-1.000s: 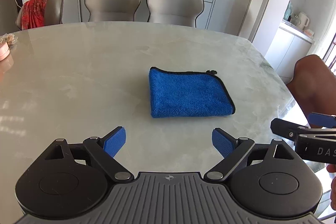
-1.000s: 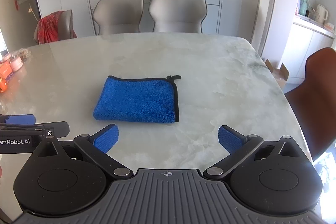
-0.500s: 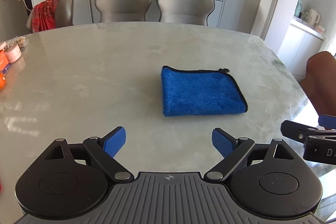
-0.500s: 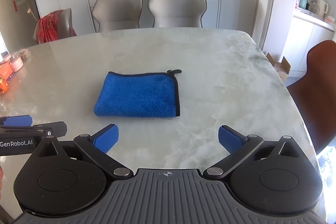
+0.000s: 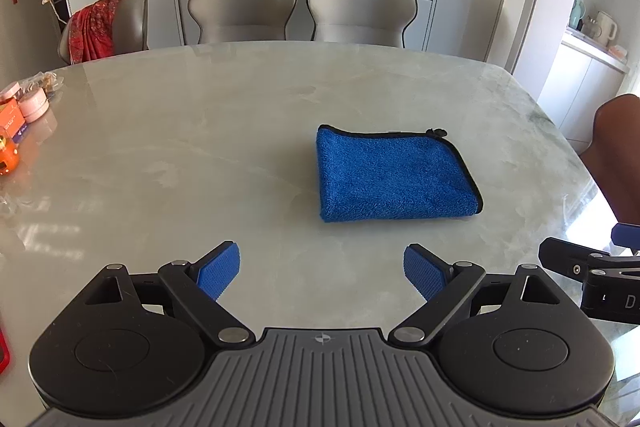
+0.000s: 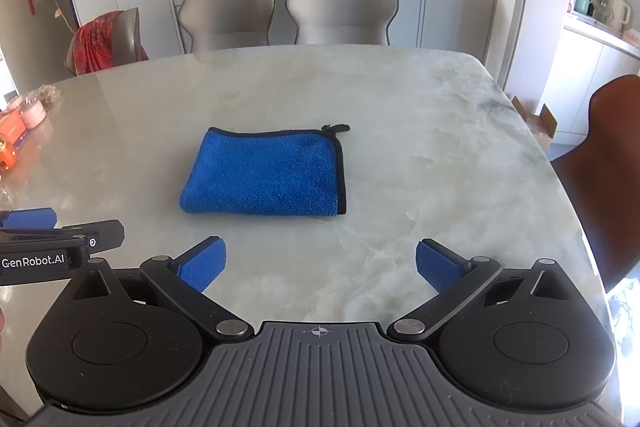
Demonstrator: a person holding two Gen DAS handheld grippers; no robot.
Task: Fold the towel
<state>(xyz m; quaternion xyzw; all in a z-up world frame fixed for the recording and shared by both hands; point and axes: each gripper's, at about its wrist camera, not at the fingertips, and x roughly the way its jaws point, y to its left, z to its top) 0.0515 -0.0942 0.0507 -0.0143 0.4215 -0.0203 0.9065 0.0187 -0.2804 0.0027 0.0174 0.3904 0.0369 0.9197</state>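
Note:
A blue towel (image 5: 394, 175) with black trim lies folded into a small rectangle on the marble table (image 5: 200, 131); it also shows in the right wrist view (image 6: 266, 175). My left gripper (image 5: 320, 269) is open and empty, hovering near the table's front edge, short of the towel. My right gripper (image 6: 320, 267) is open and empty too, just in front of the towel. Each gripper shows at the edge of the other's view: the right one (image 5: 592, 267), the left one (image 6: 52, 239).
Two grey chairs (image 5: 304, 7) stand at the far side. A chair with a red cloth (image 5: 100, 27) is at far left, a brown chair (image 6: 600, 163) at right. Small jars and an orange box (image 5: 20, 111) sit at the table's left edge.
Both grippers have drawn back and risen a little from the towel. The left view has swung left, so the towel sits further right. Both stay open.

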